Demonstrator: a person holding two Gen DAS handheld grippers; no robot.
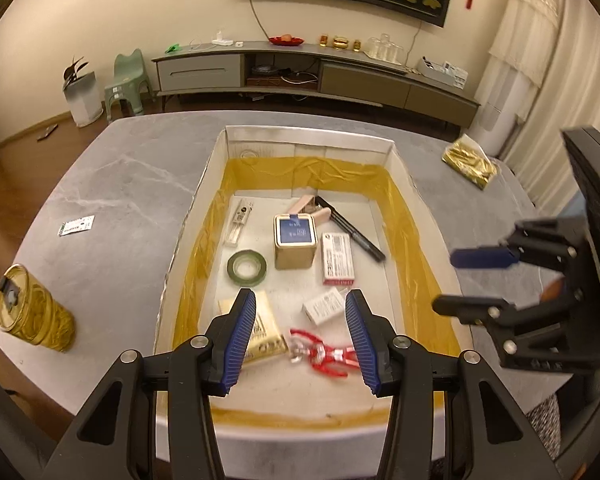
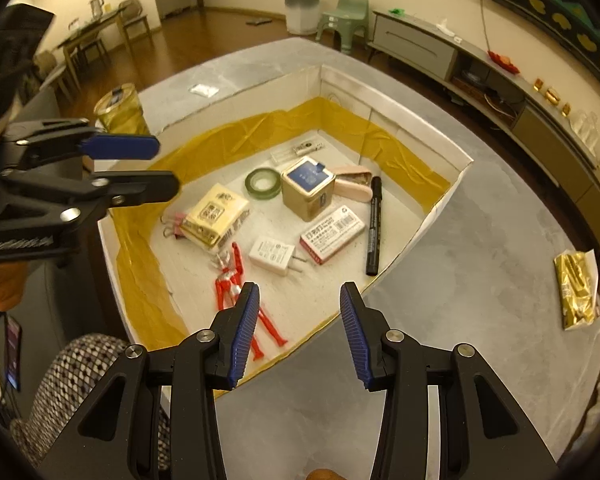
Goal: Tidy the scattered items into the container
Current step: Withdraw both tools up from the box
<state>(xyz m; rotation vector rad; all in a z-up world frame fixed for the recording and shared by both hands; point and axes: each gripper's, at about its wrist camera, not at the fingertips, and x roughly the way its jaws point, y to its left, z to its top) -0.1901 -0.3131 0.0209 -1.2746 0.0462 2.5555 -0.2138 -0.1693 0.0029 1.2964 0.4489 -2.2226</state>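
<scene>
A white cardboard box [image 1: 400,168] [image 2: 420,216] lined with yellow tape sits on the grey table. Inside lie a red toy figure [image 1: 324,354] [image 2: 230,280], a tissue pack [image 2: 216,216], a white charger [image 2: 272,254], a gold tin [image 1: 295,242], a green tape roll [image 1: 246,266], a marker [image 2: 374,224] and small cartons. My left gripper [image 1: 300,336] is open above the box's near end, over the red figure. My right gripper [image 2: 298,330] is open over the box's near corner, empty. Outside the box are a gold jar [image 1: 32,312], a gold foil packet [image 2: 576,290] and a small card [image 1: 76,225].
The right gripper shows at the right edge of the left wrist view [image 1: 540,280]. A TV cabinet [image 1: 300,72] stands beyond the table, with a green stool [image 1: 126,80] and a white bin [image 1: 82,96]. A person's patterned sleeve [image 2: 80,380] is near the box.
</scene>
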